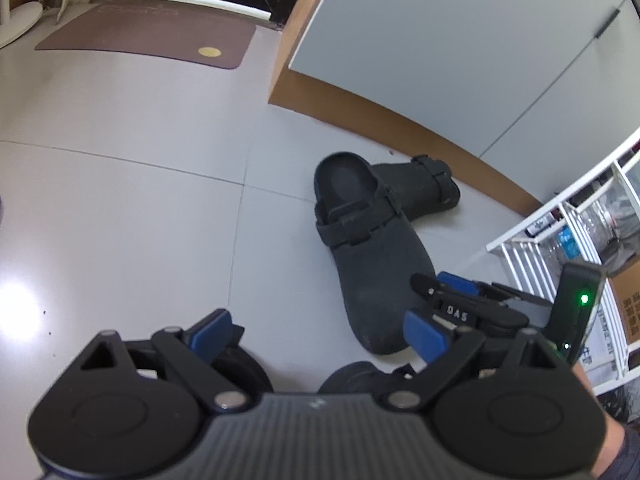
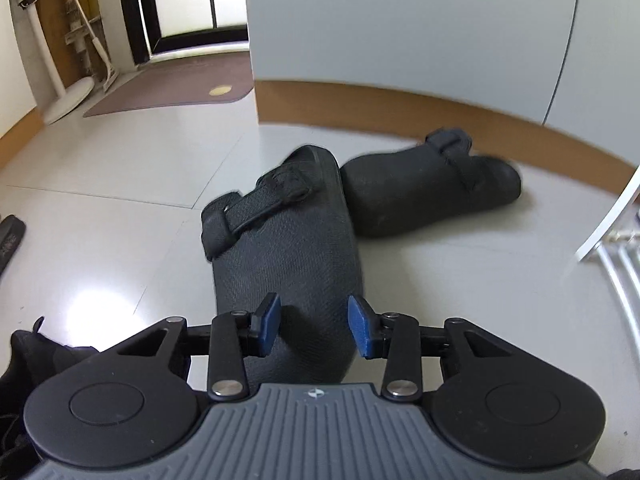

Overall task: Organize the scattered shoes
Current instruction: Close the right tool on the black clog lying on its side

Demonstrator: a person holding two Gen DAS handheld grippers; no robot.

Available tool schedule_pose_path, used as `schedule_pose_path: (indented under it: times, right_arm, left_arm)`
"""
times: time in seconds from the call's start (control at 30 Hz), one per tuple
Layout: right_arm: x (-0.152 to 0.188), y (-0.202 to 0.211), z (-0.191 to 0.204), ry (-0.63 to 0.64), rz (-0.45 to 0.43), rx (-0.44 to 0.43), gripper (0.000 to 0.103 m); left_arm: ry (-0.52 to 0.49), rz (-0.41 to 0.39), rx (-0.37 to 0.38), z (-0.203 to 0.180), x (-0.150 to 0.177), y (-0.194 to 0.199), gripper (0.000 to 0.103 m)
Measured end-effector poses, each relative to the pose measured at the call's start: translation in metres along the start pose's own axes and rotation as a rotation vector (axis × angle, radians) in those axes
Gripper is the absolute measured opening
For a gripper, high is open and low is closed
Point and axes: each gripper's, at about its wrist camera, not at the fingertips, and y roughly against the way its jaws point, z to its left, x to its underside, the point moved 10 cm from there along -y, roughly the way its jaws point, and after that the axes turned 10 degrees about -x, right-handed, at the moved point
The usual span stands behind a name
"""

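A black clog (image 1: 372, 264) stands on the pale floor with its toe toward me. A second black clog (image 1: 416, 188) lies on its side behind it, by the cabinet base. In the right wrist view the near clog (image 2: 288, 248) runs up from between the blue pads (image 2: 267, 320). My right gripper (image 2: 315, 325) is shut on the right side of its toe. The left wrist view shows that right gripper (image 1: 440, 296) at the toe's right edge. My left gripper (image 1: 318, 334) hangs open over bare floor to the left of the toe, holding nothing.
A grey cabinet with a wooden base (image 1: 400, 120) stands behind the clogs. A white wire rack (image 1: 560, 240) and a cardboard box (image 1: 628, 304) are at the right. A brown doormat (image 1: 152, 36) lies by the door. A fan stand (image 2: 68, 100) and dark shoes (image 2: 40, 352) are at the left.
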Motion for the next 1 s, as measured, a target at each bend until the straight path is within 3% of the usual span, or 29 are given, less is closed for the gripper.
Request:
schedule_pose_path:
  times: [0.1,0.17,0.27,0.43,0.53,0.73,1.0]
  right_arm:
    - [0.000,-0.005,0.000,0.015,0.012,0.005,0.054]
    - [0.002,-0.013,0.001,0.017,0.042,0.002,0.078]
    - [-0.004,-0.016,0.011,0.056,0.021,-0.008,0.093]
    - [-0.016,-0.027,0.031,0.206,0.029,0.017,0.097]
    - [-0.016,-0.043,0.029,0.256,0.085,0.057,0.097]
    - [-0.016,-0.062,0.018,0.227,0.142,0.050,0.103]
    - [-0.024,-0.075,0.017,0.056,0.171,-0.062,0.100]
  left_arm:
    - [0.000,0.004,0.000,0.000,0.001,-0.001,0.094]
    - [0.003,0.001,-0.003,0.003,0.001,0.000,0.094]
    - [0.006,0.003,-0.015,0.009,0.002,-0.001,0.094]
    - [0.014,0.009,-0.048,0.022,0.001,-0.005,0.094]
    - [0.018,0.003,-0.069,0.031,0.000,-0.003,0.094]
    - [0.048,0.016,-0.084,0.044,0.001,-0.007,0.094]
    - [0.032,0.019,-0.079,0.039,0.001,-0.008,0.094]
